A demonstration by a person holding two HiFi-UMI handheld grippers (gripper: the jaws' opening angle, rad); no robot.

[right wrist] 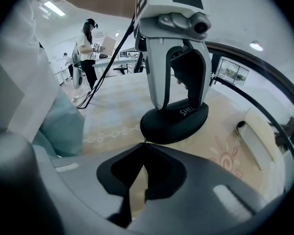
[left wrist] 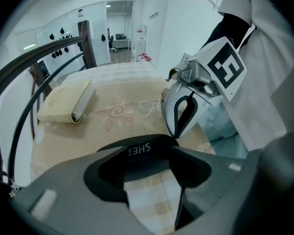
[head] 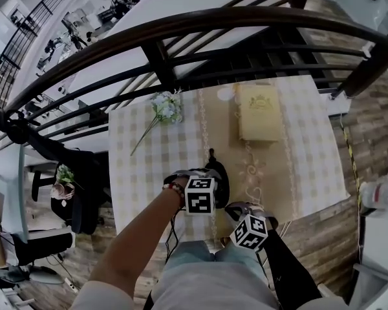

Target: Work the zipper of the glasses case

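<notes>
Count: one glasses case [head: 218, 175], two hand-held grippers, one cream book [head: 259, 113], one flower sprig [head: 165, 107]
Case: black, on the worktop [head: 142, 148], 6 o'clock side in head view
Left hand-held gripper [left wrist: 149, 173]: tilted steeply down, jaws pinching the glasses case
Right hand-held gripper [right wrist: 144, 148]: at case's 5 o'clock, jaws pressed together on the zipper pull [right wrist: 145, 141]
Around: book at 1 o'clock, sprig at 11; dark curved rail [head: 181, 28] crosses the far view
</notes>
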